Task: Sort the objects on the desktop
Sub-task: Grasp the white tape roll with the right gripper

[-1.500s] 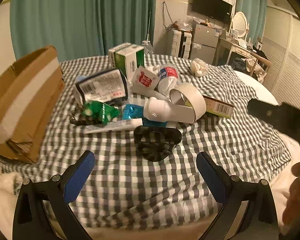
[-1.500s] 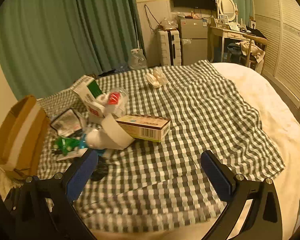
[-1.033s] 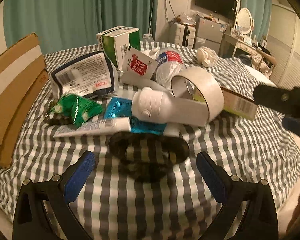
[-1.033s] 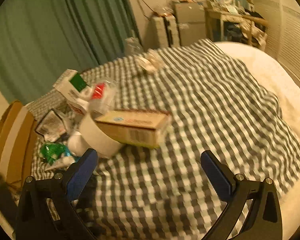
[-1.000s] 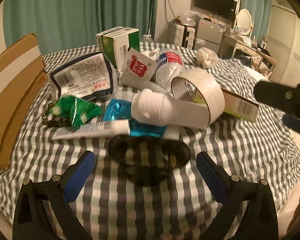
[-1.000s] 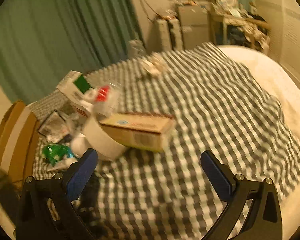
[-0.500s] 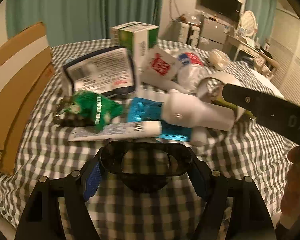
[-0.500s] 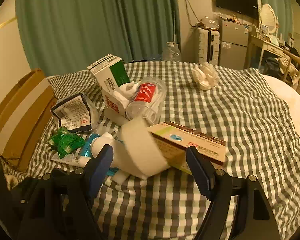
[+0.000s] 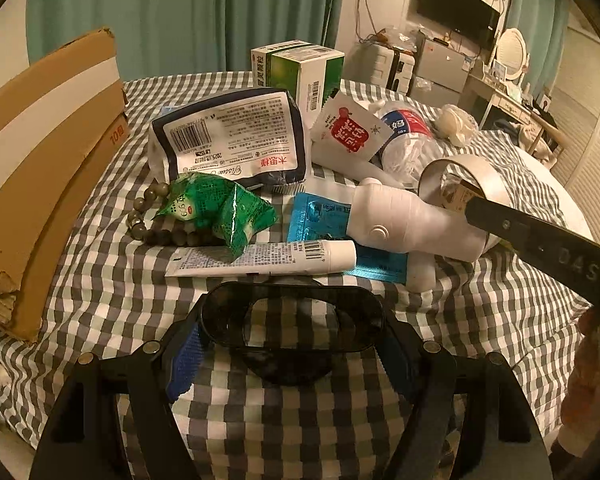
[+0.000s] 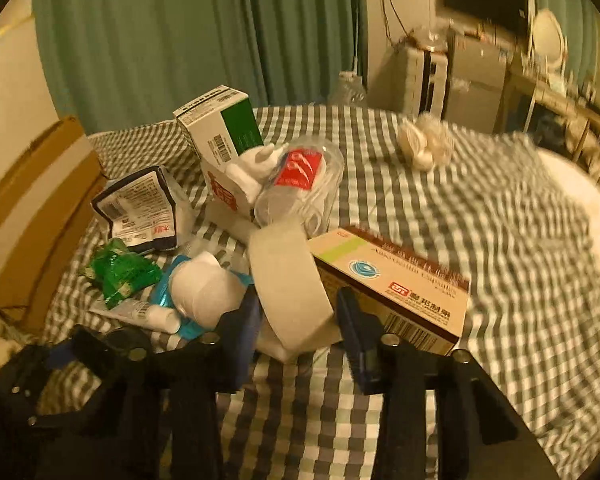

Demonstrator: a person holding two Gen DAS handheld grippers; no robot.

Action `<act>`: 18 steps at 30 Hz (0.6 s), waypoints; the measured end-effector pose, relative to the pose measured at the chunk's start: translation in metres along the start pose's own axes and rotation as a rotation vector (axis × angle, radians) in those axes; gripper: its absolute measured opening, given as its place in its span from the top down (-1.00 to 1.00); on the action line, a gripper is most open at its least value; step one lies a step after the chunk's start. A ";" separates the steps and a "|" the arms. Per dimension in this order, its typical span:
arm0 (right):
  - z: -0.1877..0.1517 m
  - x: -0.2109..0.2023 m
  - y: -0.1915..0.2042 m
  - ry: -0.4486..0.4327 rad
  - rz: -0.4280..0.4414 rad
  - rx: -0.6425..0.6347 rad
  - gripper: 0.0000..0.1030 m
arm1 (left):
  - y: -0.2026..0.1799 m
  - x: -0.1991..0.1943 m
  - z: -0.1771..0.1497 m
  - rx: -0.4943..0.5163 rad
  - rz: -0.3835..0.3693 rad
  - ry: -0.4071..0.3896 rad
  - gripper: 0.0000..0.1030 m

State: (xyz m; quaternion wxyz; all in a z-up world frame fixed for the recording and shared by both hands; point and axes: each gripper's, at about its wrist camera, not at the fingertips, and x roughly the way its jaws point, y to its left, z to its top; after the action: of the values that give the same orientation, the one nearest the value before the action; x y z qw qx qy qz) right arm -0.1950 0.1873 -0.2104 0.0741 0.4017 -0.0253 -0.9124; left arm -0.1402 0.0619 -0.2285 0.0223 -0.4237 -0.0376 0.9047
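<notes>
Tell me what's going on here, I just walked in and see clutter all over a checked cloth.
A person is sorting the pile with two handheld grippers. The left gripper has its pads against the ends of a black oval ring lying on the cloth. The right gripper is closing around a tape roll beside a medicine box. Neither looks lifted yet. A cardboard box stands at the left.

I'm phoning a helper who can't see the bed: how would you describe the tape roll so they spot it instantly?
Start at the checked cloth on the bed and find the clutter heap on its left side. At the heap's near edge, beside the long medicine carton, stands the tape roll. It is the only wide, plain white hollow ring there, and it sits between the right tongs, which are closing.
</notes>
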 end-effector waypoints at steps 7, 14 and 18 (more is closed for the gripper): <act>-0.007 -0.009 -0.009 0.000 0.039 0.073 0.36 | 0.004 -0.007 0.002 -0.008 0.012 -0.019 -0.50; -0.009 -0.040 -0.017 -0.042 0.004 0.125 0.39 | 0.007 -0.030 0.012 -0.002 0.007 -0.074 -0.50; -0.009 -0.052 -0.016 -0.041 -0.053 0.116 0.41 | 0.008 -0.045 0.016 0.005 0.001 -0.103 -0.50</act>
State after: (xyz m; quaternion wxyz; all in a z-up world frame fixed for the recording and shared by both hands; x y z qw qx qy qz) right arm -0.1555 0.2118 -0.1809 0.0259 0.3871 -0.0689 -0.9191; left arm -0.1239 0.0504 -0.1844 0.0207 -0.3766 -0.0363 0.9254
